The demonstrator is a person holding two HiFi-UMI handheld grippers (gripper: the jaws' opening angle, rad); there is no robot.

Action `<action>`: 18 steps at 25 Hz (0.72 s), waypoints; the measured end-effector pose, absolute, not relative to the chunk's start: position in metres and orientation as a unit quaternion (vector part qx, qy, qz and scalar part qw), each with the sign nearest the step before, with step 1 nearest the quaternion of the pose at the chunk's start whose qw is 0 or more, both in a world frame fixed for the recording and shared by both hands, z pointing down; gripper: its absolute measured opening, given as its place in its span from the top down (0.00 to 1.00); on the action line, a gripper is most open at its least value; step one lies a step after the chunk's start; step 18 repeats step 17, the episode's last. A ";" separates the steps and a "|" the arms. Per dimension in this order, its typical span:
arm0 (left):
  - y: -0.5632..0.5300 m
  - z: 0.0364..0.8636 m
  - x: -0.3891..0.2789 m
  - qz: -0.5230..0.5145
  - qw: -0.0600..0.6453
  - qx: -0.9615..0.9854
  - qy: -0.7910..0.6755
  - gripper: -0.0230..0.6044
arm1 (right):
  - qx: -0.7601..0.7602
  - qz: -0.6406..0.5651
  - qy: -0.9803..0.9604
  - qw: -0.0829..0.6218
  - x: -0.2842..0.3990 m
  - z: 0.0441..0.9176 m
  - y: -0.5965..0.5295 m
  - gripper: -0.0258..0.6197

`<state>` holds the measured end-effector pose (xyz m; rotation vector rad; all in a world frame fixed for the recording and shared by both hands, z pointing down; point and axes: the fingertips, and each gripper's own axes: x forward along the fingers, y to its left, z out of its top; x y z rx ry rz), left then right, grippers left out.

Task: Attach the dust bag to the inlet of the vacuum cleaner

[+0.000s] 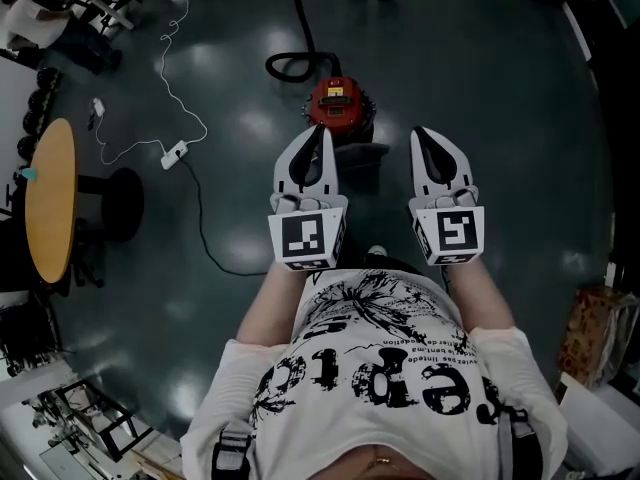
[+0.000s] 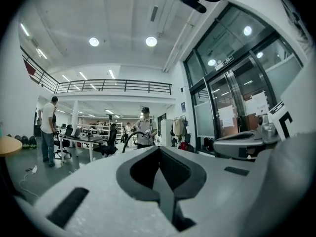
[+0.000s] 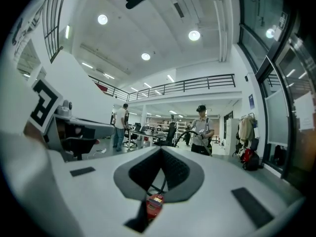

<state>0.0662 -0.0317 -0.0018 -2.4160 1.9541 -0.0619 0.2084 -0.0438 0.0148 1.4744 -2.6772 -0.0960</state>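
A red vacuum cleaner (image 1: 338,103) stands on the dark floor ahead of me, and its black hose (image 1: 293,64) curls away behind it. I hold both grippers level at chest height, side by side. My left gripper (image 1: 323,134) is shut and holds nothing; its tip shows just left of the vacuum in the head view. The right gripper (image 1: 421,134) is also shut and empty, off to the vacuum's right. In the right gripper view the vacuum (image 3: 155,205) peeks through the slot below the closed jaws (image 3: 161,149). The left gripper (image 2: 159,148) points into the hall. No dust bag shows in any view.
A round wooden table (image 1: 50,198) and a black stool (image 1: 120,203) stand at the left. A white cable with a power strip (image 1: 174,154) lies on the floor. A brown bag (image 1: 597,333) sits at the right. A capped person (image 3: 201,130) holds a hose far ahead.
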 end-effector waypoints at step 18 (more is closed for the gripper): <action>-0.024 0.017 0.097 -0.029 0.003 -0.786 0.618 0.96 | 0.480 -0.025 -0.875 0.056 0.229 0.032 -0.026 0.96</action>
